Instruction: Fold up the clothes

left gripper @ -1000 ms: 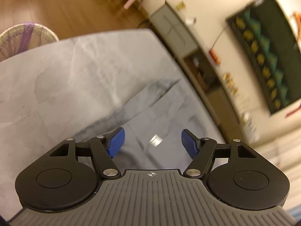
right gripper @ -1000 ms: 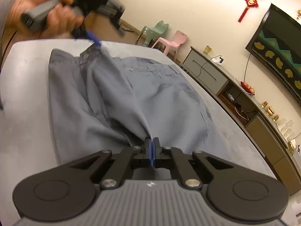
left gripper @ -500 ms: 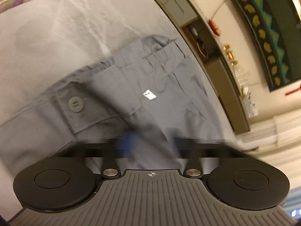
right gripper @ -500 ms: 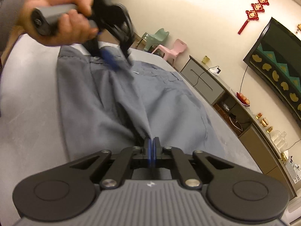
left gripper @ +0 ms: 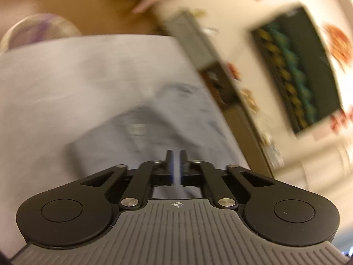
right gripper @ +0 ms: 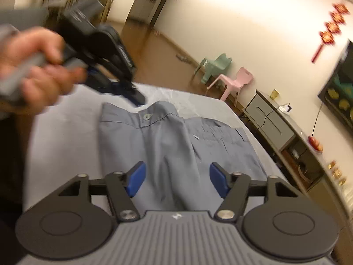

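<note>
Your right gripper (right gripper: pixel 177 181) has just been opening, jaws wide, nothing pinched; grey trousers (right gripper: pixel 167 145) lie flat just ahead on the table (right gripper: pixel 66 132). Left gripper (left gripper: pixel 175 167) nearly closed, empty, above the waistband.

Trousers (right gripper: pixel 167 145) lie flat on table (right gripper: pixel 66 132), waistband at far end, legs running back twd the right-wrist cam. Button (right gripper: pixel 146 116) sits on waistband, near its middle. One leg folded over the other along the centre; exposed half w/ pocket lies to the right. Right gripper (right gripper: pixel 177 180) above near end of the fabric. Left gripper (right gripper: pixel 136 96) above far end, just beyond waistband, person's hand (right gripper: pixel 33 70) behind it at left. Past table's far right corner: two chairs (right gripper: pixel 227 75) by the wall. Cabinet (right gripper: pixel 271 119) runs along wall right of table. In left-wrist view, basket (left gripper: pixel 37 33) sits beyond table's far left edge.
</note>
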Tool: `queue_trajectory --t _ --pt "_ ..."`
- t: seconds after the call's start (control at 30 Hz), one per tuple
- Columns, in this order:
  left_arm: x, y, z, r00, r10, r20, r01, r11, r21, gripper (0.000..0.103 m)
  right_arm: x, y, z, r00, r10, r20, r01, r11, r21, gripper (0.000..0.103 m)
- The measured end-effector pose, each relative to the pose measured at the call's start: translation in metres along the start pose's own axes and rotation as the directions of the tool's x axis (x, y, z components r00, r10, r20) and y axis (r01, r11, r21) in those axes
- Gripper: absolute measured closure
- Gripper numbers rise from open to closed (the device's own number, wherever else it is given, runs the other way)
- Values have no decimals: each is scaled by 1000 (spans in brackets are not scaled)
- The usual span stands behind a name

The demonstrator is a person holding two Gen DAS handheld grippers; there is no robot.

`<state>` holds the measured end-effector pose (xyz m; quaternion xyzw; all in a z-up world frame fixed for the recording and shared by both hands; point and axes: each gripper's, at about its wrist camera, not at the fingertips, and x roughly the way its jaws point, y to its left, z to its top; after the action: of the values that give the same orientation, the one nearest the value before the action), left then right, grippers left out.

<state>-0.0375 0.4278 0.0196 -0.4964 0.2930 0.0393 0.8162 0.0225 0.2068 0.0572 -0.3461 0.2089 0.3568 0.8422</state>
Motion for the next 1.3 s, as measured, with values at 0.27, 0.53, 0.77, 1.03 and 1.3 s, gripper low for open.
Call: queue_trajectory --t 0.27,0.53,0.77,1.03,1.3 --pt "24 22 6 995 50 -84 -57 995 -83 86 152 -41 40 935 207 -288 -140 961 237 101" --pt "28 35 16 999 51 -2 -50 977 -209 79 76 2 62 999 0 -53 8 988 151 102" --pt "-3 16 8 992 -123 39 125 991 -45 46 95 83 44 985 -170 -35 169 985 -36 102" --pt "59 -10 -3 990 45 -135 -24 989 149 103 46 81 1 997 -76 21 74 993 91 78" --pt "3 13 2 997 -81 19 79 994 72 103 -111 -29 -196 982 -40 -183 166 635 755 54"
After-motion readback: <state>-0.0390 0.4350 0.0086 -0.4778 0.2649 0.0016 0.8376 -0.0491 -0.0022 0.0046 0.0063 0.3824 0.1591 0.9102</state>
